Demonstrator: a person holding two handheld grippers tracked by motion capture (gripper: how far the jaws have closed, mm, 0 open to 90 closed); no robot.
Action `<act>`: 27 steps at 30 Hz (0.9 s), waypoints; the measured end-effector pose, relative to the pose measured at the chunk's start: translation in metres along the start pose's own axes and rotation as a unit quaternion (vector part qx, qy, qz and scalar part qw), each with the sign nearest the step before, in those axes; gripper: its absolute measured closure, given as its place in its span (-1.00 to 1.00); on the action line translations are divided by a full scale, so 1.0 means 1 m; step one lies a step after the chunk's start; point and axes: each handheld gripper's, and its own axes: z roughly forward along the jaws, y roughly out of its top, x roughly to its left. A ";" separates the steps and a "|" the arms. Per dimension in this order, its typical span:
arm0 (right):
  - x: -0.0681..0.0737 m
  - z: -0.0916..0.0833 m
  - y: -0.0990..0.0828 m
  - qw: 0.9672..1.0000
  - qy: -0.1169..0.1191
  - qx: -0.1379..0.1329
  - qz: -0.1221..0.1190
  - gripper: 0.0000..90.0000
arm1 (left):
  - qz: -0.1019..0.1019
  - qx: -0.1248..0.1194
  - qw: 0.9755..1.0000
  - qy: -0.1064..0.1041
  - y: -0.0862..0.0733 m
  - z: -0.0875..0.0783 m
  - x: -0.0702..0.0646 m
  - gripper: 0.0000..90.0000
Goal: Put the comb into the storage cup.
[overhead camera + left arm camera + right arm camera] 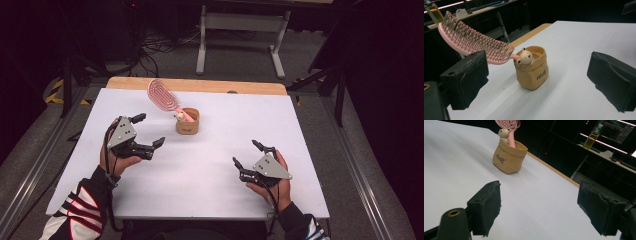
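Right now both grippers sit idle on the white table (210, 200), nothing in either one. Left gripper (149, 131) has its jaws spread wide with only bare table between them, aimed straight at the cup (188, 121), so it looks like the hand lined up for whatever comes next. Right gripper (247, 153) is the same story: jaws wide apart, empty, parked well off toward the person's side and angled up at the cup, probably just waiting out of the way. The cup is a small tan pot shaped like a rolled-down sack, upright near the far middle of the table, with a little bear figure (525, 56) perched on its rim. A pink hairbrush (163, 95) stands in it handle-down; the handle drops inside beside the bear and the bristled head leans out over the rim, up and away toward the far left. That lean makes sense: the pot is shallow, so the brush can't stand straight and rests on the rim instead. My read is the brush is top-heavy for that pot, so any grab on the head could tip the whole thing. From the left gripper view the bristles (474, 41) face the gripper side, and the near jaw is close under the head without touching it
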 end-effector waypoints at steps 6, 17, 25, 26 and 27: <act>0.000 0.000 0.000 1.000 0.003 0.001 0.001 -0.61 | 0.008 -0.003 1.000 -0.005 0.002 -0.003 -0.006 -0.89; 0.000 0.000 0.001 1.000 0.009 -0.002 0.006 -0.66 | 0.019 -0.004 1.000 -0.010 0.004 -0.010 -0.013 -0.90; 0.000 0.001 0.001 1.000 0.002 0.004 0.008 -0.71 | 0.024 -0.004 1.000 -0.015 0.004 -0.017 -0.019 -0.90; 0.000 0.001 0.001 1.000 0.003 0.003 0.008 -0.71 | 0.026 -0.004 1.000 -0.017 0.003 -0.018 -0.019 -0.89; 0.000 0.001 0.001 1.000 0.003 0.003 0.008 -0.71 | 0.026 -0.004 1.000 -0.017 0.003 -0.018 -0.019 -0.89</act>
